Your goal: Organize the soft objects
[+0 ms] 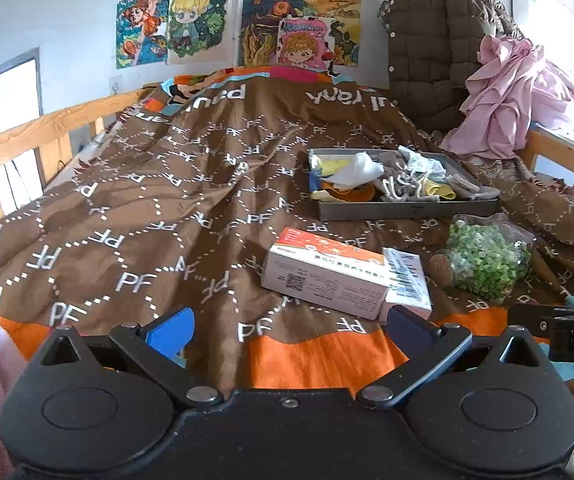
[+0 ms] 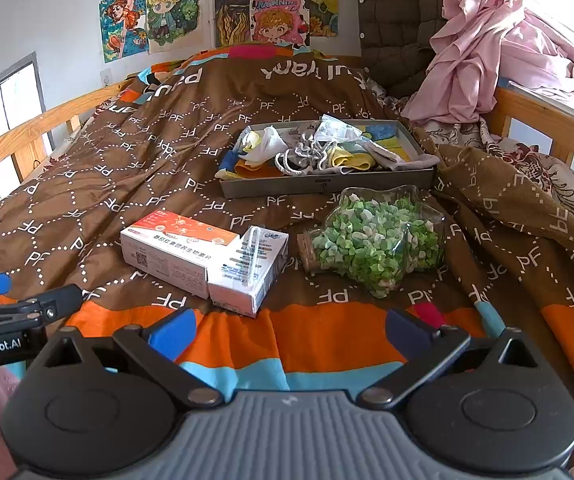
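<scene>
Ahead of the right gripper [image 2: 291,334], spread wide and empty, a grey tray [image 2: 327,186] holds jumbled small cloths [image 2: 311,152]; only this view shows the straw on one of two cartons [image 2: 247,268]. Left gripper [image 1: 289,330] likewise gapes empty.

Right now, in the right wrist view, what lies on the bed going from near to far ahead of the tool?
Small white carton → glass jar of green paper stars → gray tray of socks and cloths → brown quilted jacket at the far end.
</scene>
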